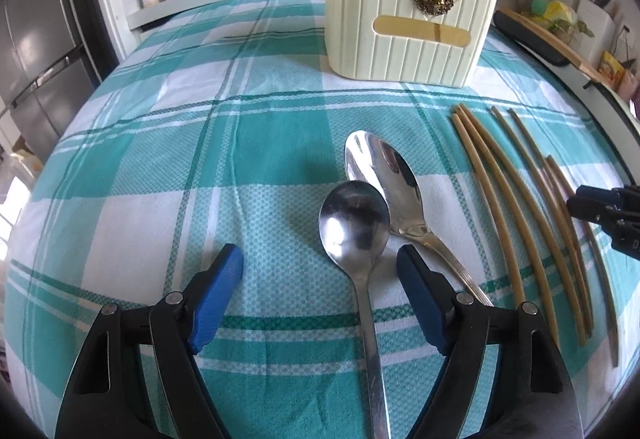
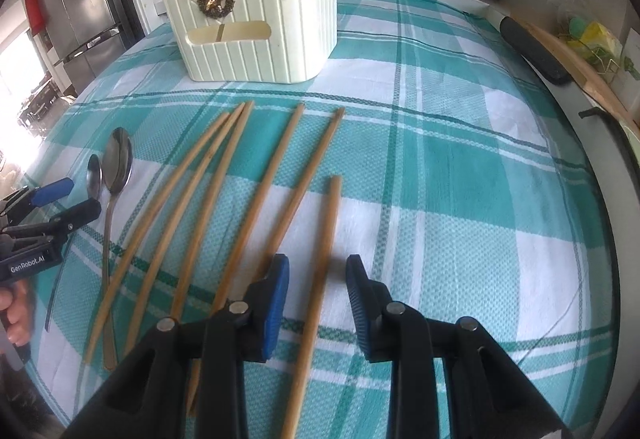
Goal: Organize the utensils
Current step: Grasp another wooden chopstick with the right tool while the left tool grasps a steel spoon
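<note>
Spread wide, the left hand-held gripper [image 1: 320,271] hangs just above the surface [image 1: 160,159], its blue pads either side of the small spoon [image 1: 354,227], whose handle runs back toward 6 o'clock between them; it grips nothing. A larger spoon [image 1: 384,175] lies just beside it at 1 o'clock, bowls nearly touching. The right hand-held gripper [image 2: 318,299] is likewise open and empty, straddling the shortest chopstick [image 2: 320,279], with the other chopsticks [image 2: 224,199] fanned out toward 10 and 11 o'clock on the checked cloth. The cream holder [image 2: 256,27] stands upright at 11 o'clock in the right wrist view and 1 o'clock in the left, well apart from the utensils, and two sticks seem already to poke from its top. The step in hand looks like picking up one utensil per side. To do it well, each should probably lower until the pads reach the cloth, close squarely across the thin shaft rather than along it, and keep clear of the neighbouring spoon handle or stick so only one piece lifts.
</note>
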{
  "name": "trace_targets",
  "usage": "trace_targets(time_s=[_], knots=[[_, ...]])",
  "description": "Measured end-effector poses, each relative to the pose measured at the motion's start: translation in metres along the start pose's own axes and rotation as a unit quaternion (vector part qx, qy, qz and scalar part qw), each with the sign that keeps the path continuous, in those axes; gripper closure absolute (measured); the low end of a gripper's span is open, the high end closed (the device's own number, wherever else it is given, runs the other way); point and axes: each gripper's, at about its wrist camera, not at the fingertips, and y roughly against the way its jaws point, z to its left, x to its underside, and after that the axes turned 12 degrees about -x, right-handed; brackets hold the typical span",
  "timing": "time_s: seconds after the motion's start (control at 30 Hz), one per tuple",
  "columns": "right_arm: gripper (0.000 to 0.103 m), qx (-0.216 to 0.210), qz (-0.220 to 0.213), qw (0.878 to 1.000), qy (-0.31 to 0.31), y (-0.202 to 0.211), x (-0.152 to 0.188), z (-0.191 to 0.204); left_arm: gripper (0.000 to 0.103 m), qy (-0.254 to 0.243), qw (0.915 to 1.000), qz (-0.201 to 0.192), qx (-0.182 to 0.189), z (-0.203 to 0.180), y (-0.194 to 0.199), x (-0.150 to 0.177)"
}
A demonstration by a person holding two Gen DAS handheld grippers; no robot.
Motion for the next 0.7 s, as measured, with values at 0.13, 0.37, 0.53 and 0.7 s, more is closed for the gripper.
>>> trace_targets(time_s=[0.13, 0.37, 0.53, 0.7], knots=[[0.073, -0.008, 0.008, 1.0, 0.001, -0.008, -0.016, -0.005, 0.028, 0.001, 1.0, -0.002, -0.004, -0.001, -0.005, -0.006], [0.089, 0.008, 0.03, 0.999, 0.027, -0.021, -0.036, -0.002, 0.067, -0.025, 0.9992, -0.024, 0.02, -0.011, -0.002, -0.009], [0.095, -0.003, 0.025, 1.0, 0.005, -0.019, -0.038, -0.01, 0.067, -0.029, 0.9988, -0.03, 0.026, -0.011, -0.002, -0.011], [0.095, -0.037, -0.015, 0.998, -0.039, 0.002, -0.034, -0.018, 0.067, -0.012, 0.9982, -0.039, 0.045, 0.0, 0.009, -0.014]])
